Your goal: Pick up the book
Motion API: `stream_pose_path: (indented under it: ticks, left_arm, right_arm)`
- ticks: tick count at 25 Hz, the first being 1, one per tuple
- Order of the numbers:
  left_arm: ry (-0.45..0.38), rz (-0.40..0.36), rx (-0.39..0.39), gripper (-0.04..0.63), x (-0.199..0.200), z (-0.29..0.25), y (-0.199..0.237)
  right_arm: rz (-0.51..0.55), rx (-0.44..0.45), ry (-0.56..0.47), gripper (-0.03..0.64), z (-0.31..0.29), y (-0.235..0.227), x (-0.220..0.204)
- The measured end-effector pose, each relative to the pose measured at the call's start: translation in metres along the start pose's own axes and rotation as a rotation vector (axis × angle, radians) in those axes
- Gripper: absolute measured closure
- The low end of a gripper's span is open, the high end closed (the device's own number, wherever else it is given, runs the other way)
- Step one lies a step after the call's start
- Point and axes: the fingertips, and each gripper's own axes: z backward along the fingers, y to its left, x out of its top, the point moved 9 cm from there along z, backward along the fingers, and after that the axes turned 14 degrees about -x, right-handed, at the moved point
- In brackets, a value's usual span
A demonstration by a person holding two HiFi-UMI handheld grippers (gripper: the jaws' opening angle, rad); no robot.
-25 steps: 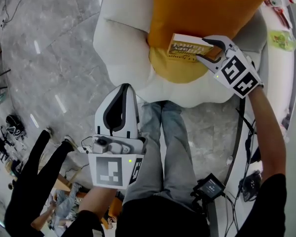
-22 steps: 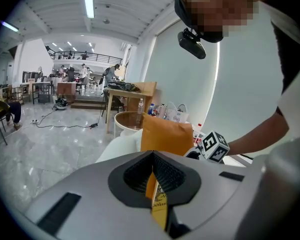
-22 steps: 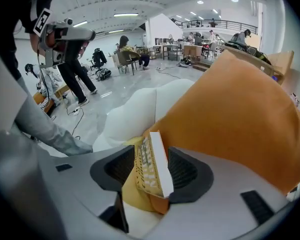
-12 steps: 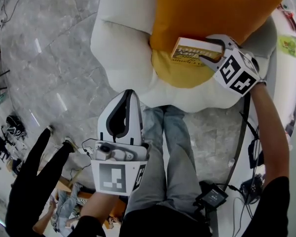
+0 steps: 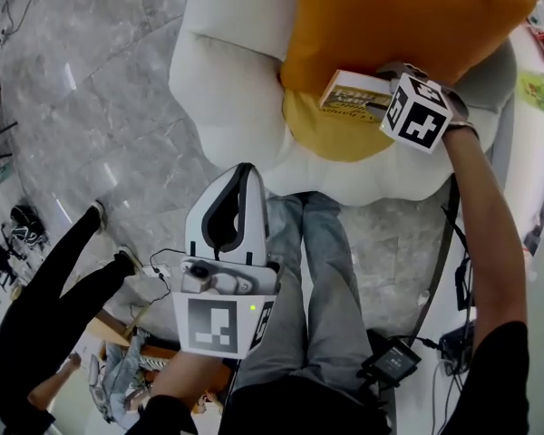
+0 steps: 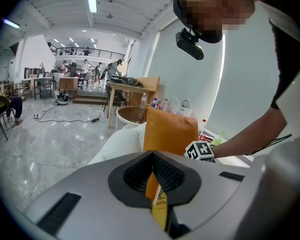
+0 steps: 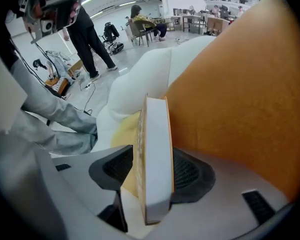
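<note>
Closing now is where it can go wrong, so check the R gripper first: its jaws have just been opening and stand spread wide, w/ the book between them but not pinched. The pad on the cushion side looks to be at the cover, while the other pad shows a gap. The book stands on edge on the yellow seat pad of the white chair, page block toward your R camera, one cover against the orange cushion. Risk 1: the book sits off-centre in the jaws, so the far pad has to travel alone and may shove or tip the book before it bites. Risk 2: the cushion bulges right beside the near pad, so you could trap fabric w/ the cover and drag the cushion up, or get a soft grip that slips. Risk 3: the seat is squashy, so pressing down further prob. sinks the book and tilts it. Risk 4: the pads look to catch only one end of the book, so on lift it may swing or fan open. Your L gripper is pressed together on nothing, well apart from the chair, so there's no backup if the book drops.
</note>
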Motion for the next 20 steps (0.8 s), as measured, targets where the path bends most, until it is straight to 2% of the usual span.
stream_pose_path:
  ticks: [3,6,7,10,20]
  left_arm:
    - [-0.003,0.0,0.006,0.583,0.001,0.001,0.003]
    - [-0.003,0.001,0.009,0.583,0.001,0.002,0.003]
    - [-0.005,-0.001,0.009,0.584,0.003,0.002,0.003]
    - [-0.008,-0.009,0.008,0.583,0.007,0.004,0.002]
    - [-0.05,-0.06,0.011,0.583,0.039,0.032,-0.013]
  right_arm:
    - [0.031,0.086,0.038,0.401,-0.008,0.013,0.002]
    - [0.065,0.115,0.073,0.419,-0.019,0.035,0.0]
    - [0.069,0.111,0.08,0.45,-0.022,0.04,0.0]
    - [0.047,0.086,0.086,0.463,-0.024,0.049,0.002]
    - [-0.007,0.028,0.062,0.465,0.037,0.046,-0.003]
